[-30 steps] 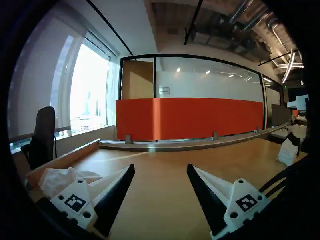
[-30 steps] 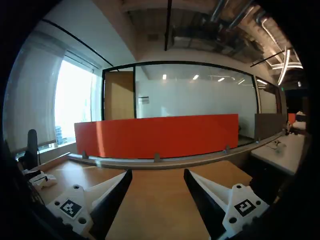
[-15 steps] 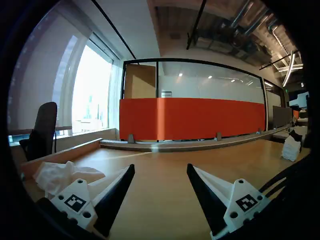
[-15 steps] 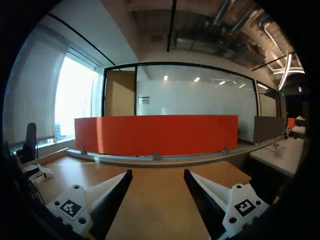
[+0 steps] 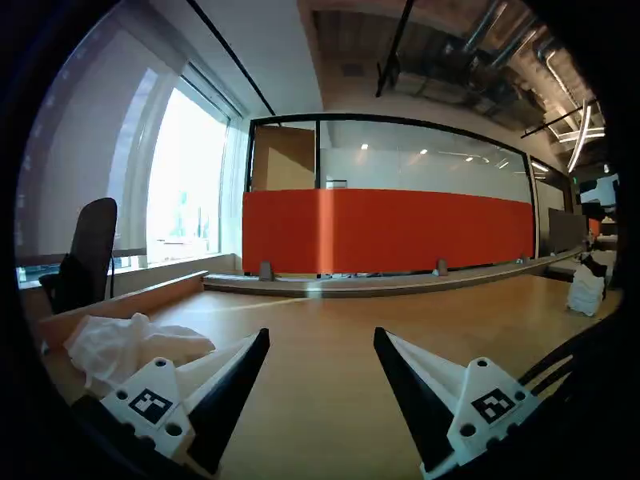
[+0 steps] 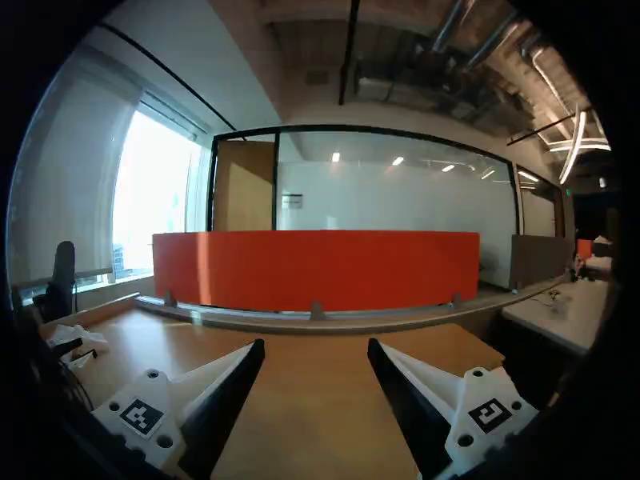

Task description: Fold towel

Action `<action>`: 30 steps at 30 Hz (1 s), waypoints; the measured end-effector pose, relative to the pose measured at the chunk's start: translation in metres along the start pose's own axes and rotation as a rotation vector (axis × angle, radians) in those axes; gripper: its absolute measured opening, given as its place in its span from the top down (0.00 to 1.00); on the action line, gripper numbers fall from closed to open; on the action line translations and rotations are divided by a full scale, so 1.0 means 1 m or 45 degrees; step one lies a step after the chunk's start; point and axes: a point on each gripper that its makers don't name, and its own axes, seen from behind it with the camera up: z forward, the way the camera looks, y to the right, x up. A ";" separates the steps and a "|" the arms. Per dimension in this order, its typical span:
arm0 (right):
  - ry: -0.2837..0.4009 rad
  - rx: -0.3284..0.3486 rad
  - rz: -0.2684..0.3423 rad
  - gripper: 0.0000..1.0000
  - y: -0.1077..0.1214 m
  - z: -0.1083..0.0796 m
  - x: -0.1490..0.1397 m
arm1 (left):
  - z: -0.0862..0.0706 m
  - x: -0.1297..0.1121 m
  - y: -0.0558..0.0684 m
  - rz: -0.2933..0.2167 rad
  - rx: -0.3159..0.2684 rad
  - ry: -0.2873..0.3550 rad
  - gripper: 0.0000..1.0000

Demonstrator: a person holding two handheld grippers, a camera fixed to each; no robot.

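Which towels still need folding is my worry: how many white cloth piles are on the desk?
2, in the left gripper view: a crumpled towel near the desk's left edge, and a neater white pile at far right. Others may be hidden.

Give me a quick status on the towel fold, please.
Left hand-held gripper open, empty. Right hand-held gripper open, empty. Crumpled towel on desk beside left one, untouched. Nothing in the way.
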 end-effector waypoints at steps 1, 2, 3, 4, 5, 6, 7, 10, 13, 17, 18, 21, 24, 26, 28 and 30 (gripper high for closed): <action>-0.001 0.003 -0.001 0.00 -0.001 0.001 -0.001 | 0.001 0.000 0.001 0.001 -0.002 -0.002 0.03; -0.002 0.006 -0.001 0.00 -0.002 0.001 -0.001 | 0.001 -0.001 0.001 0.003 -0.003 -0.003 0.03; -0.003 0.010 -0.002 0.00 -0.003 0.002 -0.002 | 0.002 -0.001 0.002 0.004 -0.003 -0.004 0.03; -0.003 0.013 -0.003 0.00 -0.003 0.002 -0.002 | 0.002 -0.001 0.002 0.004 -0.001 -0.005 0.03; -0.003 0.016 -0.003 0.00 -0.004 0.003 -0.002 | 0.002 -0.001 0.002 0.004 0.000 -0.006 0.03; -0.004 0.019 -0.003 0.00 -0.005 0.003 -0.003 | 0.003 -0.001 0.002 0.005 0.002 -0.006 0.03; -0.004 0.022 -0.003 0.00 -0.005 0.003 -0.004 | 0.003 -0.001 0.002 0.005 0.003 -0.006 0.03; -0.008 0.028 -0.002 0.00 -0.006 0.004 -0.005 | 0.004 -0.001 0.002 0.005 0.005 -0.006 0.03; -0.009 0.031 0.000 0.00 -0.006 0.005 -0.005 | 0.004 -0.001 0.002 0.006 0.002 -0.007 0.03; -0.008 0.032 0.006 0.00 -0.005 0.005 -0.005 | 0.005 -0.002 0.002 0.006 0.003 -0.008 0.03; -0.008 0.032 0.008 0.00 -0.005 0.005 -0.006 | 0.005 -0.002 0.002 0.006 0.004 -0.009 0.03; -0.009 0.032 0.011 0.00 -0.004 0.005 -0.007 | 0.005 -0.002 0.002 0.007 0.008 -0.009 0.03; -0.007 0.031 0.012 0.00 -0.003 0.005 -0.007 | 0.005 -0.002 0.002 0.007 0.009 -0.009 0.03; -0.001 0.027 0.012 0.00 -0.001 0.006 -0.006 | 0.005 -0.002 0.002 0.007 0.009 -0.009 0.03; 0.004 0.022 0.016 0.00 0.002 0.006 -0.005 | 0.005 -0.002 0.002 0.008 0.009 -0.010 0.03; 0.010 0.016 0.021 0.00 0.006 0.005 -0.003 | 0.005 -0.002 0.002 0.008 0.009 -0.010 0.03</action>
